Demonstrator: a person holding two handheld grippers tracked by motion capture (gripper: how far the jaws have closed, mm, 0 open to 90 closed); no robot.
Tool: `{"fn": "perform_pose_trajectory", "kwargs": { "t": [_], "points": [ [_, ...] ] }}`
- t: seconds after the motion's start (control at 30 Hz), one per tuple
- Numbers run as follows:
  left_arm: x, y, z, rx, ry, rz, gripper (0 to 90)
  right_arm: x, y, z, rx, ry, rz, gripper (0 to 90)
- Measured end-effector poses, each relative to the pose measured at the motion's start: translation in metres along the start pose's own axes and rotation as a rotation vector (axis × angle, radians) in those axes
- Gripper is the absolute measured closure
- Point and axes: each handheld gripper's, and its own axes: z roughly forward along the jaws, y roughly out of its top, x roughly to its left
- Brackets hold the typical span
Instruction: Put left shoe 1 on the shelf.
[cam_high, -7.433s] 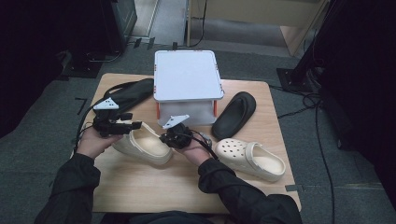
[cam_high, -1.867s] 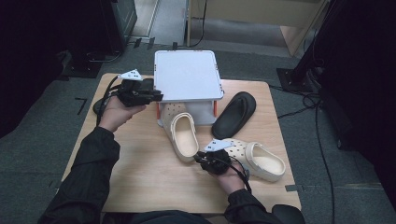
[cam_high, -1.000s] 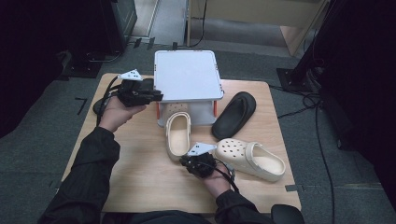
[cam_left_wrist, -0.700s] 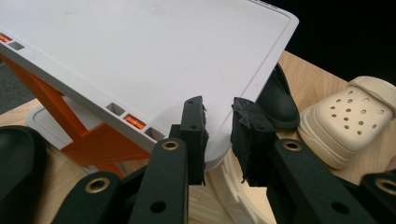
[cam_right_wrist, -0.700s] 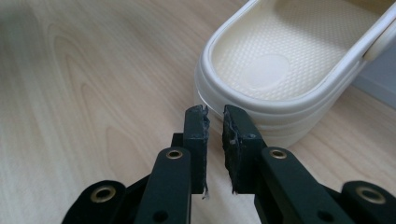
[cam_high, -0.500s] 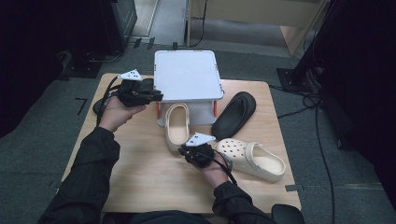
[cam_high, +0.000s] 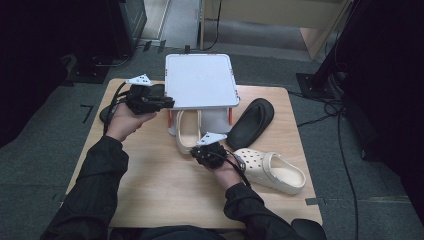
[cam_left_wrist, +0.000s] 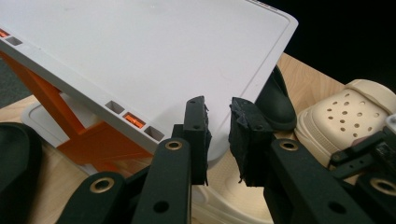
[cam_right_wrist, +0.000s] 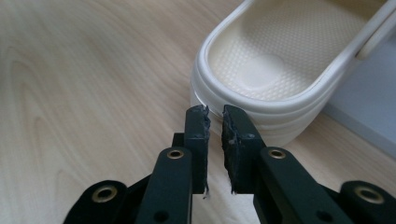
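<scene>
A cream clog (cam_high: 187, 131) lay at the table's centre, its long axis running twelve to six o'clock, toe tucked under the white rack (cam_high: 201, 80), heel toward the person. The right gripper (cam_high: 208, 151), jaws nearly together and holding nothing, sat at that heel. The left gripper (cam_high: 159, 102), jaws likewise nearly together, hovered at the rack's nine o'clock edge.

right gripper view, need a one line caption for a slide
Right gripper, jaws nearly closed with nothing between them, at the heel of a cream clog on the wooden table.
</scene>
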Motion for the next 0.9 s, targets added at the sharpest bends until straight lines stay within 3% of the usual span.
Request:
{"fn": "perform_pose_trajectory", "kwargs": {
  "t": [0.23,0.4,0.67,0.9],
  "points": [
    [0.001,0.0,0.0,0.0,-0.002,-0.002,77.4,-0.01,0.01,0.008,0.0,0.01,0.024,80.0],
    [0.001,0.0,0.0,0.0,-0.003,-0.004,77.4,-0.015,0.017,0.015,0.008,-0.01,0.018,81.5],
    [0.001,0.0,0.0,0.0,-0.005,-0.007,77.8,-0.026,0.029,0.025,-0.022,-0.006,0.061,78.3],
    [0.001,0.0,0.0,0.001,-0.006,-0.008,77.9,-0.034,0.041,0.036,-0.019,-0.011,0.066,78.7]
  ]
}}
